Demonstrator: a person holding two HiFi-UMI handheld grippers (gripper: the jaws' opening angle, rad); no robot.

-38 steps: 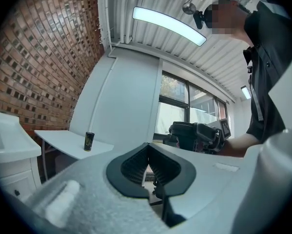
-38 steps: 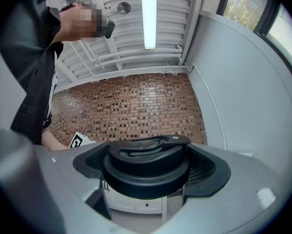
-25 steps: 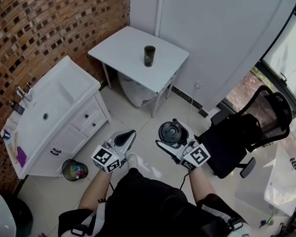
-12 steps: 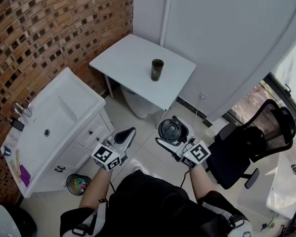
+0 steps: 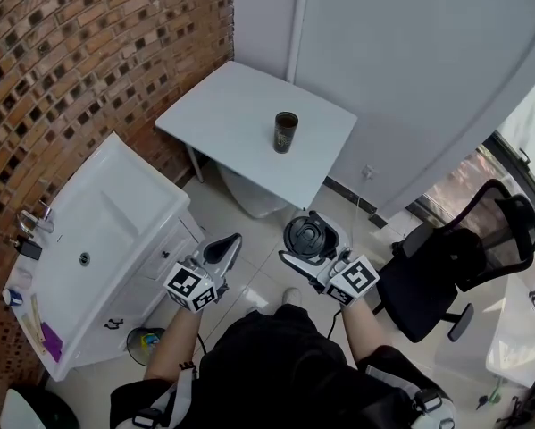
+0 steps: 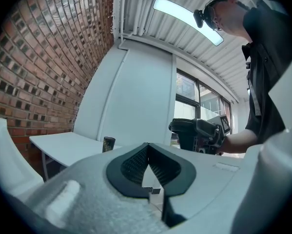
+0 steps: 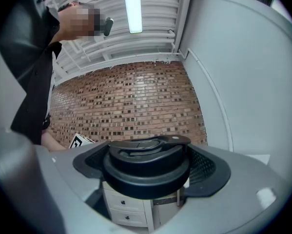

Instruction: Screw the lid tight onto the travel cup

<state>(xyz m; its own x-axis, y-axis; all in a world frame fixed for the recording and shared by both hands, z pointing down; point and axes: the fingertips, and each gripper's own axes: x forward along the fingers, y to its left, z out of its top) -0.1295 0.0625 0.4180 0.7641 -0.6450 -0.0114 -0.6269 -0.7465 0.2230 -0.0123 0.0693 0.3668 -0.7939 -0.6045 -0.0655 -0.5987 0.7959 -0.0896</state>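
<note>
task at an early stage. the right gripper (image 5: 307, 239) is grasping the black lid (image 7: 146, 169) across its rim, jaws spread wide around it and held level in the air. the left gripper (image 5: 222, 250) is clenched on nothing, its jaws meeting. the travel cup (image 5: 286, 132) is standing upright on the white table (image 5: 236, 105), well apart from both grippers and seemingly lidless. nothing is being threaded yet: carrying the lid to the cup, seating it and twisting it tight are all remaining.
</note>
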